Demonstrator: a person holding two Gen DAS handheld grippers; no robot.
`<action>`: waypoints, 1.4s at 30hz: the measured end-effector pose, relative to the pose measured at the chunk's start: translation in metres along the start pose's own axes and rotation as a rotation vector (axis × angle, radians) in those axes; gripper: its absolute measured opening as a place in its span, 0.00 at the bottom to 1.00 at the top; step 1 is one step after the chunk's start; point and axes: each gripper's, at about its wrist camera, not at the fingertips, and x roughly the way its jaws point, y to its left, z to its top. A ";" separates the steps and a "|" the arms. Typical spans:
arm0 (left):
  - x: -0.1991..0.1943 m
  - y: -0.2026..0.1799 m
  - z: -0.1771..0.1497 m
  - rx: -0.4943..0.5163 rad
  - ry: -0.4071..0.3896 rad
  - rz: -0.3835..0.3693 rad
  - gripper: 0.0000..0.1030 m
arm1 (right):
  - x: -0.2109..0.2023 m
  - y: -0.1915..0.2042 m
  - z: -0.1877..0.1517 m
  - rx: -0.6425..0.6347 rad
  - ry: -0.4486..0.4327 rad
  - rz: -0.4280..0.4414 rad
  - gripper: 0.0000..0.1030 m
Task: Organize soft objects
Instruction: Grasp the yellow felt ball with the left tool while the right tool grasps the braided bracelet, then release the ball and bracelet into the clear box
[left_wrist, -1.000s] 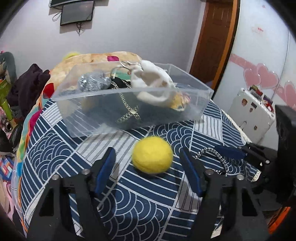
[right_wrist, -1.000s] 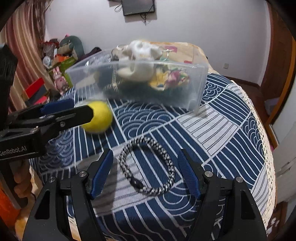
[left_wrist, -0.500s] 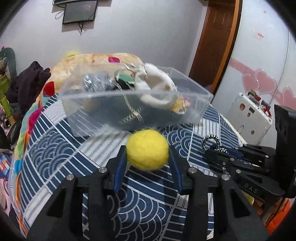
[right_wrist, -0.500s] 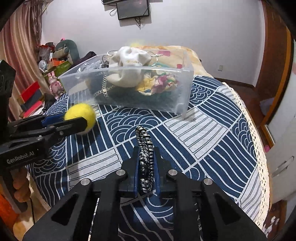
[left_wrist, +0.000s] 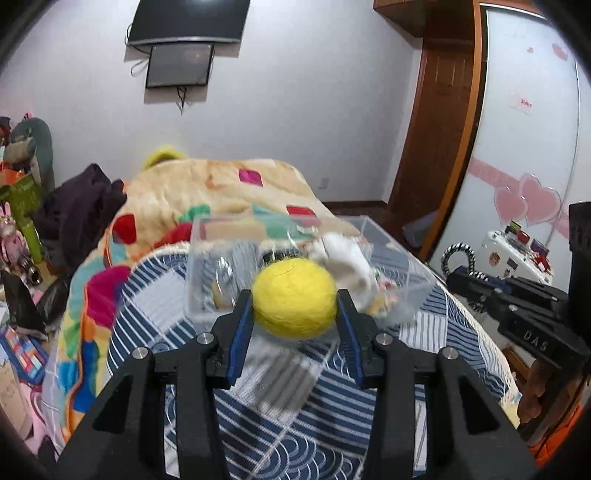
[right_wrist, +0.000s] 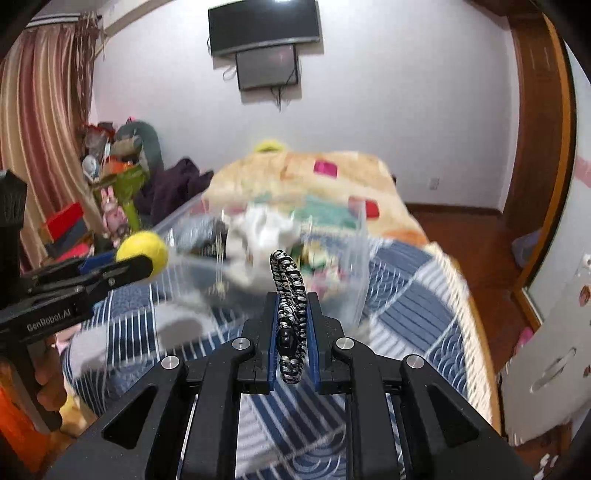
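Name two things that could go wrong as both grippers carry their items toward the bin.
1. The left gripper pinches the round ball only at its sides; it might roll out before reaching the bin.
2. The bracelet sticks up past the right gripper and may snag the bin's near wall or the heaped white cloth.

A yellow felt ball (left_wrist: 294, 298) sits frame centre between the left gripper (left_wrist: 294, 325) fingers, before a clear plastic bin (left_wrist: 207, 280) on the blue patterned bedspread (left_wrist: 295, 424); a black-and-white braided bracelet (left_wrist: 458, 254) is at right.
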 end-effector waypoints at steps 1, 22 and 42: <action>0.001 0.000 0.005 0.000 -0.008 0.004 0.42 | 0.001 0.000 0.004 0.002 -0.013 -0.003 0.12; 0.075 -0.002 0.008 0.022 0.092 0.058 0.43 | 0.076 -0.011 0.016 0.086 0.099 -0.007 0.12; 0.018 -0.001 0.015 -0.010 -0.009 0.038 0.59 | 0.032 -0.010 0.026 0.035 -0.002 -0.027 0.44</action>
